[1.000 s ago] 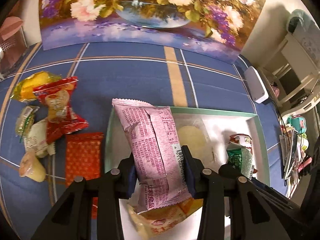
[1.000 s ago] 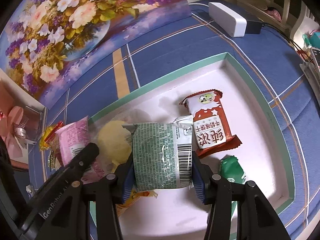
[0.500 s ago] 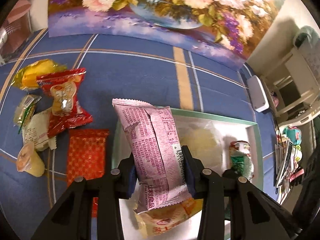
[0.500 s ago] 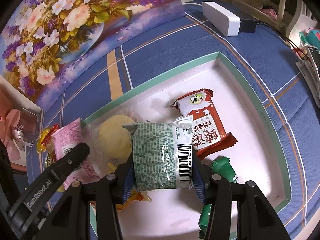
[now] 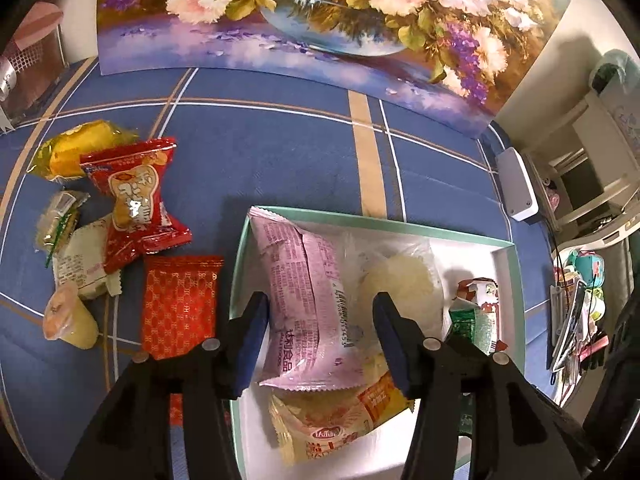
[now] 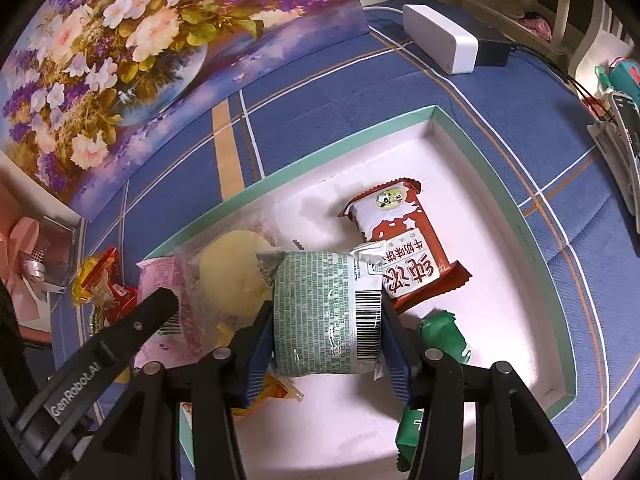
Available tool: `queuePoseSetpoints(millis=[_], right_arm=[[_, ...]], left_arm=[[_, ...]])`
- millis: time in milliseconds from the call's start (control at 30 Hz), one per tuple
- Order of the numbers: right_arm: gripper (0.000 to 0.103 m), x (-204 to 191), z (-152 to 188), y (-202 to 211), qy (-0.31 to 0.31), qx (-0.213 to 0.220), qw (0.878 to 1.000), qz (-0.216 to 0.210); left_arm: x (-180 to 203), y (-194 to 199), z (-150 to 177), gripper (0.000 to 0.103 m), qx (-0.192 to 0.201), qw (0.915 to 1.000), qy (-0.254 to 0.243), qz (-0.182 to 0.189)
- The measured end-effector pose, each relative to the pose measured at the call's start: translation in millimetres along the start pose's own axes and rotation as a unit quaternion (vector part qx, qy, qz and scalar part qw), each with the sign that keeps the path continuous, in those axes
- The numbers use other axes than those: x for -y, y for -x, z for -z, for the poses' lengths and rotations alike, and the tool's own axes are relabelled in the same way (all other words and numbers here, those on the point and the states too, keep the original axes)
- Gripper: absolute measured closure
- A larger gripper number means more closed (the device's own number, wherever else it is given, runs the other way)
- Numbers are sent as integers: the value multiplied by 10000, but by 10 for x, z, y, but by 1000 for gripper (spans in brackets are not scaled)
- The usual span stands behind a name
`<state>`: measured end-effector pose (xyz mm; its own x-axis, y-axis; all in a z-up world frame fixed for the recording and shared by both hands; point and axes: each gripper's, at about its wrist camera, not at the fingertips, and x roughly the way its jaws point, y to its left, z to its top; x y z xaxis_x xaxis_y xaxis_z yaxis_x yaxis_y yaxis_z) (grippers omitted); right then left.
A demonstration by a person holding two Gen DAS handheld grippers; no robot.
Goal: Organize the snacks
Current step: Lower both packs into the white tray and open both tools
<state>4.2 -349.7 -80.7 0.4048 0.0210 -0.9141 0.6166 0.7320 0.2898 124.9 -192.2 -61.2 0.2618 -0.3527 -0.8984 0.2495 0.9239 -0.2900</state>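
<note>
A white tray with a green rim [image 5: 505, 244] [image 6: 532, 216] sits on the blue cloth. My left gripper [image 5: 320, 336] is open over the tray's left end, its pads apart on either side of the pink snack packet [image 5: 308, 300], which lies in the tray on a yellow packet [image 5: 336, 424] beside a clear bag with a pale round cake [image 5: 396, 284]. My right gripper [image 6: 326, 344] is shut on a green-printed snack packet [image 6: 326, 312] and holds it above the tray, over a red-brown packet [image 6: 404, 252] and small green packets [image 6: 444, 336].
Loose snacks lie on the cloth left of the tray: a red patterned packet [image 5: 180, 304], a red candy-shaped bag [image 5: 136, 200], a yellow packet [image 5: 76, 152], a jelly cup [image 5: 70, 316]. A flower painting [image 5: 304, 20] stands behind. A white box [image 6: 440, 40] lies at the far right.
My left gripper has opened and let go of the pink packet, which now rests in the tray. My right gripper still holds the green packet, a little further over the tray.
</note>
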Motion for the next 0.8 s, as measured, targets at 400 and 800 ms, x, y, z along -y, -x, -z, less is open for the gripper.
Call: queuePoseSetpoints(millis=[400,800], right_arm=[[49,-58,-16,124,83,134,9998,99],[44,-139,-7,107,269,122,9992,269]], left_arm=[[-40,156,-4,37,115,9990,-83,-417],[-253,156,-1,18,225,9940,-6,-1068]])
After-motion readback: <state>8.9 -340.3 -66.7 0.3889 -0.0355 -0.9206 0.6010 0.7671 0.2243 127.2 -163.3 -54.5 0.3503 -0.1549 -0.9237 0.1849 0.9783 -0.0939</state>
